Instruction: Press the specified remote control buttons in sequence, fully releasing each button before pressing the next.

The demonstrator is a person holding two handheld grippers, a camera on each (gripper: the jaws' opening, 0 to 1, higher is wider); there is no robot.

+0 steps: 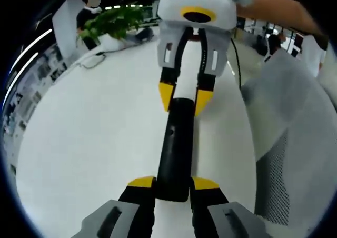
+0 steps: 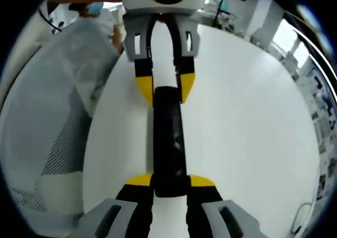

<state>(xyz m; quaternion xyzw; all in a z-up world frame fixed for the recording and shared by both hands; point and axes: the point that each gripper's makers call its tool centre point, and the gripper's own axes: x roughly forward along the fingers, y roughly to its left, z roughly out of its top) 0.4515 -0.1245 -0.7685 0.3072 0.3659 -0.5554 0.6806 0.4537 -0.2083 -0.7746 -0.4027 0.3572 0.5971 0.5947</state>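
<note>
Here, a black remote point(image 1: 175, 148) lies lengthwise at frame centre above the white table point(image 1: 89, 143). The left gripper point(image 1: 174, 188) clamps its near end. The right gripper point(image 1: 183, 98) clamps the far end.

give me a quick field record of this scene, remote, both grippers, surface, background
remote: black remote control, long and slim, held level above the table between both grippers
left gripper: shut on one end of the remote
right gripper: shut on the opposite end
surface: white table
background: green plant at the table's far edge; mesh chair beside the table
buttons: too dark to tell
</note>
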